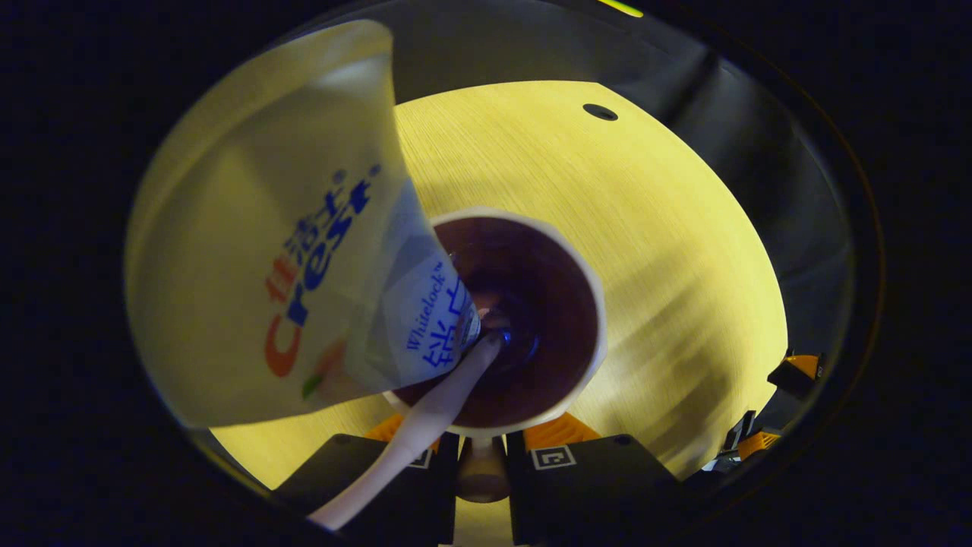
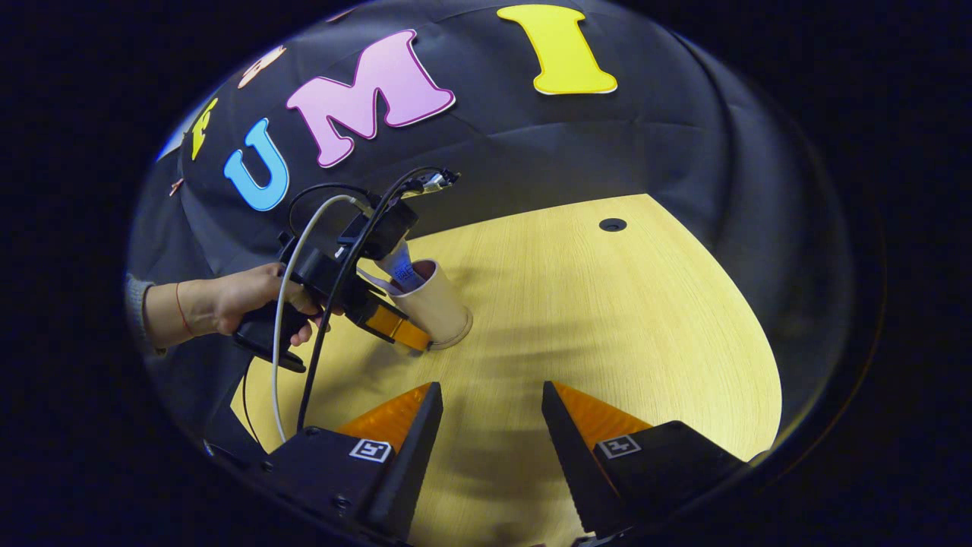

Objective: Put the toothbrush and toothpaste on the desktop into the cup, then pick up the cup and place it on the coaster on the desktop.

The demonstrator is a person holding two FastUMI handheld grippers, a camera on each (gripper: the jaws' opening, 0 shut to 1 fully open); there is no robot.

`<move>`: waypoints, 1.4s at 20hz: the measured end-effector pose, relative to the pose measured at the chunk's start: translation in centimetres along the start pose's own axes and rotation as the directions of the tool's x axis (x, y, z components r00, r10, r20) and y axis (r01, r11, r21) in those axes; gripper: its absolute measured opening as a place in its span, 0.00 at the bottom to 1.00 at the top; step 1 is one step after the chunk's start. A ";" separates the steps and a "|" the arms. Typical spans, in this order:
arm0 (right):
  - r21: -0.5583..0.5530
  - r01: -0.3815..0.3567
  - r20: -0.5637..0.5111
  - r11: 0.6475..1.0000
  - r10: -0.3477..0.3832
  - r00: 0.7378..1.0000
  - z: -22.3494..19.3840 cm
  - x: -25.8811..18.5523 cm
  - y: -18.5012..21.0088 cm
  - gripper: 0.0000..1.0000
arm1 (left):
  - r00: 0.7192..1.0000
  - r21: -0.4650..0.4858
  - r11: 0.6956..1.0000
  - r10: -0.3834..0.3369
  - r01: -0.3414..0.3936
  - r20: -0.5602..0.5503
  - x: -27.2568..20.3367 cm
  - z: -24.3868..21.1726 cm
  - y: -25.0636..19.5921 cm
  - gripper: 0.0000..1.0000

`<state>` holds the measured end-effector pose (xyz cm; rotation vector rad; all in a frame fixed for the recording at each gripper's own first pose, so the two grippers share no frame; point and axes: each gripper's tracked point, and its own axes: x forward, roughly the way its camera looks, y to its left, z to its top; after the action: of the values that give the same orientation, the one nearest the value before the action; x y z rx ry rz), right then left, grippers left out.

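My left gripper (image 1: 482,456) looks straight down into the cup (image 1: 531,319), and its fingers are clamped on the cup's near rim, one on each side of the wall. The toothpaste (image 1: 304,251) stands in the cup with its cap end down near the bottom and its wide flat end leaning up close to the camera. The toothbrush (image 1: 425,425) is in there too, its handle slanting out over the rim past my left fingers. The cup stands on the yellow wood desk (image 1: 607,197).

In the right gripper view, my right gripper (image 2: 486,414) hangs above the bare desk (image 2: 607,319) with its fingers spread apart and nothing between them. Farther off, my left hand (image 2: 250,300) holds the left gripper (image 2: 395,323) against the side of the cup (image 2: 437,308), which looks tilted here, with the toothpaste (image 2: 399,270) poking out of its top. A small dark hole (image 2: 612,225) sits in the desk near the far edge. I cannot make out the coaster.
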<state>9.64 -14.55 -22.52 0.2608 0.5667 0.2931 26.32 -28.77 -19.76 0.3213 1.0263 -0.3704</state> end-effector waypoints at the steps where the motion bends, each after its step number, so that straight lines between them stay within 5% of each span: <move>1: -0.001 0.000 -0.001 1.000 0.000 1.000 0.0 0.0 0.0 0.80 | 1.000 -0.001 1.000 0.006 -0.006 0.000 0.0 0.1 0.1 0.29; 6: -0.009 0.000 -0.003 1.000 0.000 1.000 0.0 -0.1 0.1 0.80 | 0.999 0.003 1.000 0.030 -0.030 0.020 0.3 0.1 0.3 0.36; 7: -0.010 0.002 -0.003 1.000 -0.002 1.000 -0.1 -0.1 0.0 0.80 | 0.999 0.004 1.000 0.024 -0.024 0.027 0.4 0.1 0.3 0.41; 8: -0.010 0.004 -0.004 1.000 -0.004 1.000 -0.1 -0.1 0.0 0.80 | 0.999 0.000 1.000 0.019 -0.019 0.030 0.4 -0.1 0.1 0.59; 10: -0.005 0.005 -0.003 1.000 -0.005 1.000 0.0 -0.1 -0.1 0.80 | 0.999 -0.010 1.000 0.012 -0.012 0.031 0.4 -0.3 0.0 0.78; 14: 0.004 0.008 0.005 1.000 -0.008 1.000 0.4 -0.1 0.1 0.80 | 0.998 -0.001 0.999 0.040 -0.040 0.047 -0.2 -0.2 0.8 0.89; 23: 0.022 0.004 0.031 1.000 -0.005 1.000 2.0 -1.4 2.0 0.90 | 0.986 0.000 0.999 0.033 -0.033 0.163 -5.6 -0.2 1.0 0.88; 28: -0.043 0.026 0.069 0.999 -0.023 0.997 4.3 -3.3 3.8 0.97 | 0.946 -0.029 0.998 0.054 -0.047 0.320 -12.4 -1.1 1.8 0.91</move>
<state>8.60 -12.81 -16.21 0.2200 0.4947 0.2713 20.48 -24.85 -9.32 0.2577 0.7003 -0.3518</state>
